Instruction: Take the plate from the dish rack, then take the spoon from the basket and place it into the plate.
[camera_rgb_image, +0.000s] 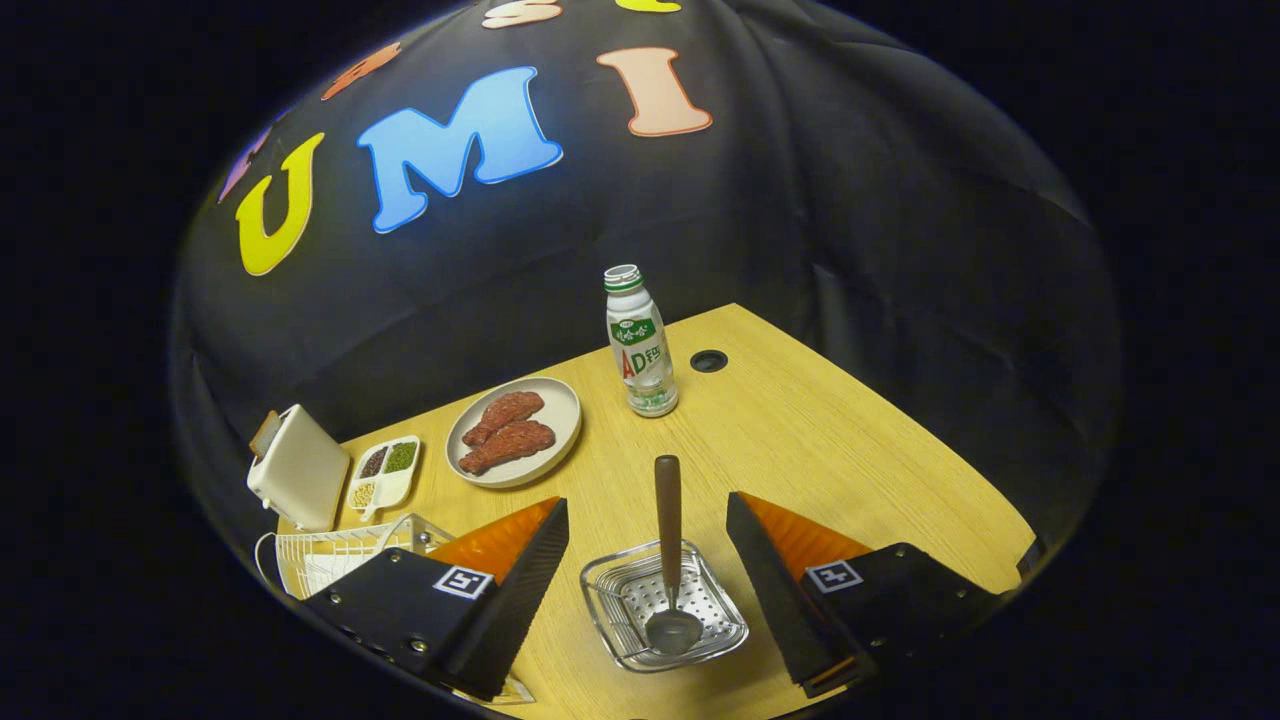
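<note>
My gripper (648, 515) hangs open above the wooden table (850, 460), with nothing between its two black and orange fingers (520, 560). Below the gap sits a small metal mesh basket (664, 605). A spoon (669, 560) lies in it, bowl down in the basket and dark handle pointing away from me over the rim. A white wire dish rack (335, 555) stands beside the left finger, partly hidden by it. Beyond the left finger lies a beige plate (515, 430) carrying two pieces of red meat (505, 433).
A small drink bottle (640, 342) with a green label stands upright beyond the basket, next to a round cable hole (708, 361). Left of the plate are a white divided dish (385, 472) of grains and a white toaster (298, 468). Black cloth walls the booth.
</note>
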